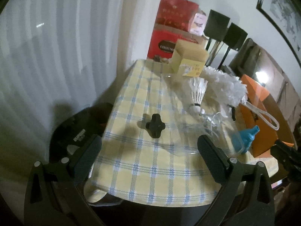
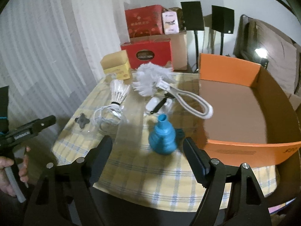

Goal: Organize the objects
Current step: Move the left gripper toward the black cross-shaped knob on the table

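Observation:
A checked tablecloth (image 1: 146,162) carries the objects. A black cross-shaped knob (image 1: 155,125) lies ahead of my open, empty left gripper (image 1: 148,146); it also shows in the right wrist view (image 2: 81,121). A blue gourd-shaped bottle (image 2: 163,136) stands just ahead of my open, empty right gripper (image 2: 147,145), and shows at the right in the left wrist view (image 1: 245,138). A white shuttlecock (image 2: 118,92), a coiled white cable (image 2: 108,115), a white duster with a loop handle (image 2: 152,80) and a small yellow box (image 2: 116,65) lie farther back. An open orange cardboard box (image 2: 231,66) stands at the right.
Red gift boxes (image 2: 148,52) and black speakers on stands (image 2: 192,16) stand behind the table. A white curtain (image 2: 37,47) hangs at the left. A black chair (image 1: 79,131) sits beside the table's left edge. The left gripper's body (image 2: 28,130) shows at the right view's left.

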`<state>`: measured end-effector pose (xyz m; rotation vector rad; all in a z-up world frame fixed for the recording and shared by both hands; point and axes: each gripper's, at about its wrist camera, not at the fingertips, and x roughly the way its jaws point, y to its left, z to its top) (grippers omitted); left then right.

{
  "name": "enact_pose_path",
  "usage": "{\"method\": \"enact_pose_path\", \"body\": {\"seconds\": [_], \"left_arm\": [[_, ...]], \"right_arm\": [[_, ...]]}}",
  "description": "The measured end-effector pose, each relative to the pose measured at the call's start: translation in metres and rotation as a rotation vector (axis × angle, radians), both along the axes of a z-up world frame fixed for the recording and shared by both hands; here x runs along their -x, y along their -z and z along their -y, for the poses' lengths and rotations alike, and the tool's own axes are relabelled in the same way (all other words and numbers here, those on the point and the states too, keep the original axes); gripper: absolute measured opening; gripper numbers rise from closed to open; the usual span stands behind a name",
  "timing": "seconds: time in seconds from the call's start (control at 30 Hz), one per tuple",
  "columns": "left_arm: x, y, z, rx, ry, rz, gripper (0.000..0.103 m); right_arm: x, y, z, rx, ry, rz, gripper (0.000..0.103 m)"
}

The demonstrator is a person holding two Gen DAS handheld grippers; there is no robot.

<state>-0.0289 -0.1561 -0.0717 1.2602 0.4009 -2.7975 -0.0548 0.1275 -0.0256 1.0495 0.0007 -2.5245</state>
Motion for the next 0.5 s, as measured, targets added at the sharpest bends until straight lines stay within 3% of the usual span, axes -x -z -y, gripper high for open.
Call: {"method": "enact_pose_path", "body": {"seconds": [0.37,0.5], "left_arm": [[0.034,0.029,0.019,-0.047,-0.015,0.05,0.074],[0.047,0.038,0.022,-0.078,-0.004,0.075,0.057]], "right_arm": [[0.007,0.013,0.012,-0.025,-0.023,0.021,0.079],[0.012,0.017,0.015,-0.02,-0.024,0.029,0.079]]}}
